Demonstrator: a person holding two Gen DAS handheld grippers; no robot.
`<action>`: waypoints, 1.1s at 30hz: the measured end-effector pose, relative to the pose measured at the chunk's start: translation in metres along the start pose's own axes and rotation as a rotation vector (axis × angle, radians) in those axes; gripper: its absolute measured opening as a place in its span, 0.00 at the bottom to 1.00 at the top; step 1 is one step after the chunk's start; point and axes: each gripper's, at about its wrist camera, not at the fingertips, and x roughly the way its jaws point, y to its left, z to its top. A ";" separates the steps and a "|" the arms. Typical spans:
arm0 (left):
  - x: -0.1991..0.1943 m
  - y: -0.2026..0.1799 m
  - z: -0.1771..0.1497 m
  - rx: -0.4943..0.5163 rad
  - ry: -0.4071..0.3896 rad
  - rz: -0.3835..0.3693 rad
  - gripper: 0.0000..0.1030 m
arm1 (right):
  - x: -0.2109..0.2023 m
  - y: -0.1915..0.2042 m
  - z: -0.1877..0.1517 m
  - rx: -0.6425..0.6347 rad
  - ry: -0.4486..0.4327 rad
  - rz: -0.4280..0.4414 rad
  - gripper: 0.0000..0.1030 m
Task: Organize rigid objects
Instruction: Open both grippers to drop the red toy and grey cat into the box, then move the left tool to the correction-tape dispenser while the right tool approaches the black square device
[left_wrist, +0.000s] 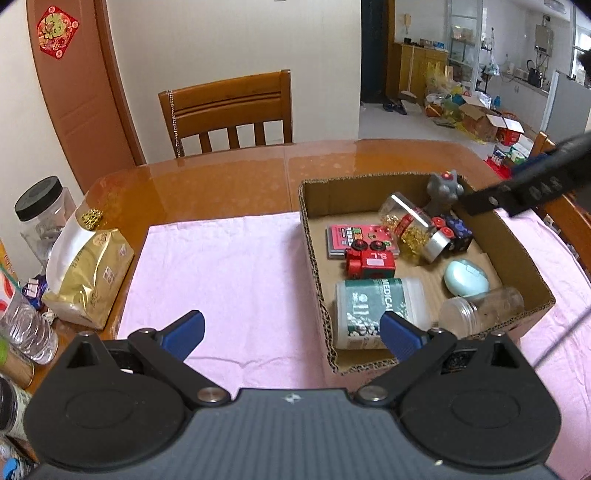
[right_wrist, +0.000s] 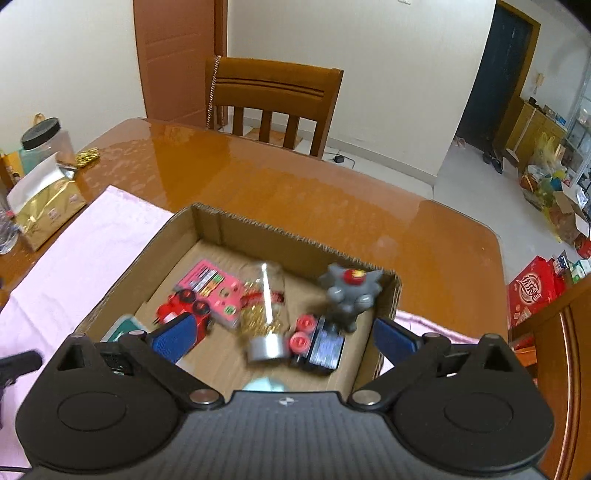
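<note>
A shallow cardboard box (left_wrist: 309, 229) sits on a pink cloth (left_wrist: 229, 273). It holds a pink card pack (left_wrist: 354, 236), a red toy truck (left_wrist: 369, 262), a jar of gold beads (left_wrist: 410, 229), a grey figurine (left_wrist: 443, 190), a dark toy car with red wheels (left_wrist: 456, 232), a teal egg-shaped case (left_wrist: 466, 278), a white-green medical bottle (left_wrist: 373, 310) and a clear jar (left_wrist: 480, 308). My left gripper (left_wrist: 291, 332) is open and empty at the box's near left corner. My right gripper (right_wrist: 280, 336) is open and empty above the box (right_wrist: 207, 225), over the bead jar (right_wrist: 264, 314), the figurine (right_wrist: 349, 295) and the toy car (right_wrist: 317, 339).
A gold-white bag (left_wrist: 86, 273), a black-lidded plastic jar (left_wrist: 40, 210) and water bottles (left_wrist: 26, 325) stand at the table's left edge. A wooden chair (left_wrist: 229, 110) stands behind the table (left_wrist: 221, 184). The right gripper's black arm (left_wrist: 528, 184) crosses the box's far right corner.
</note>
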 end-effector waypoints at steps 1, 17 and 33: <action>-0.001 -0.001 -0.001 -0.005 0.003 0.002 0.98 | -0.005 0.001 -0.006 0.000 -0.004 0.001 1.00; -0.026 -0.041 -0.052 -0.132 0.065 0.117 0.98 | -0.043 -0.005 -0.147 0.131 -0.015 0.014 1.00; -0.002 -0.020 -0.061 -0.087 0.086 0.029 0.98 | 0.014 0.031 -0.171 0.218 0.105 -0.132 1.00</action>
